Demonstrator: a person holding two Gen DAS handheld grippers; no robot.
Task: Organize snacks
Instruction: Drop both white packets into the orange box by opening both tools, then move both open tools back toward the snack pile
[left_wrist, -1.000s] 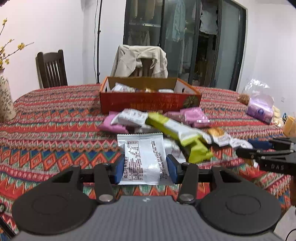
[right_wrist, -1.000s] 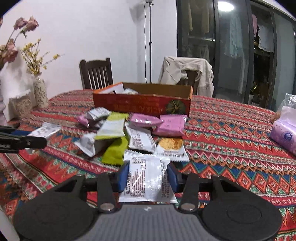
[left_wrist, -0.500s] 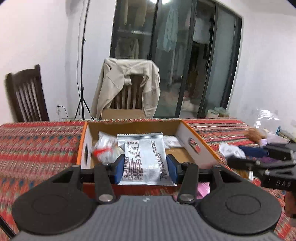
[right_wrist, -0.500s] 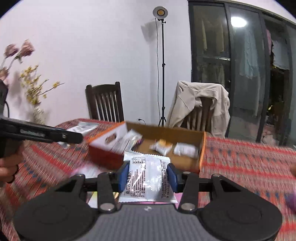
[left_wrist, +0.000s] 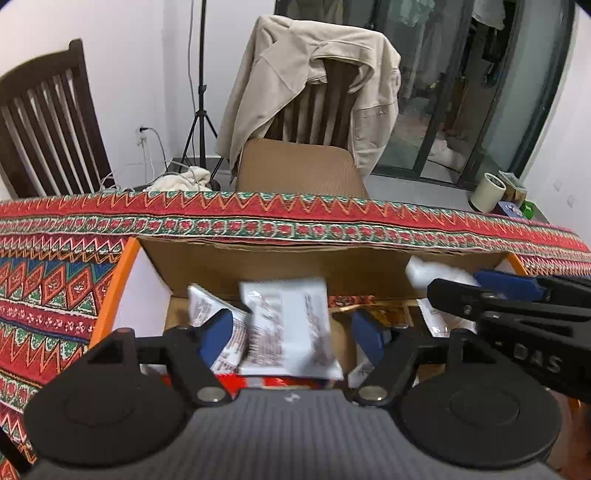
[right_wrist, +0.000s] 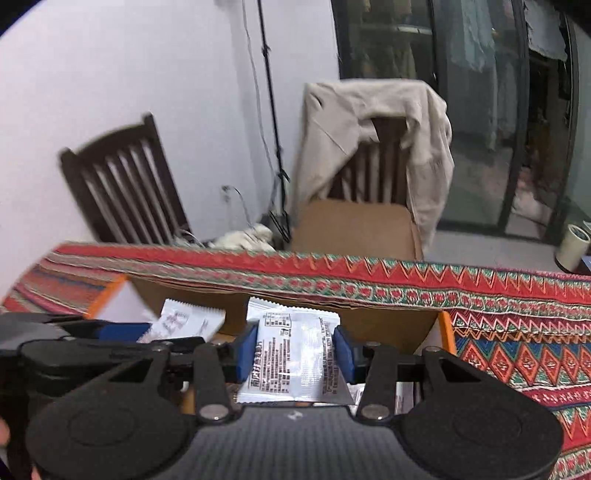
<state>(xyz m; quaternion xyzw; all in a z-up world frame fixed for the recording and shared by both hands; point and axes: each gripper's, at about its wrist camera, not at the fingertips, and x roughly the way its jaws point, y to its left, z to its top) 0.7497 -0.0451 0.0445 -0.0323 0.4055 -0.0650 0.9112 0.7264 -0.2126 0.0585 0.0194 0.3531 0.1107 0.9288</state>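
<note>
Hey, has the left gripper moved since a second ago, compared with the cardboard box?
Yes. The left gripper has travelled forward from the snack pile to over the cardboard box, and its jaws are opening, letting go of the white packet.

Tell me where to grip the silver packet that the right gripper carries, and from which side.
Grip the silver packet across its narrow width, pads on the two long edges, coming in from its near short end. It is flat and thin, so its faces offer no hold; the right gripper holds it that way.
</note>
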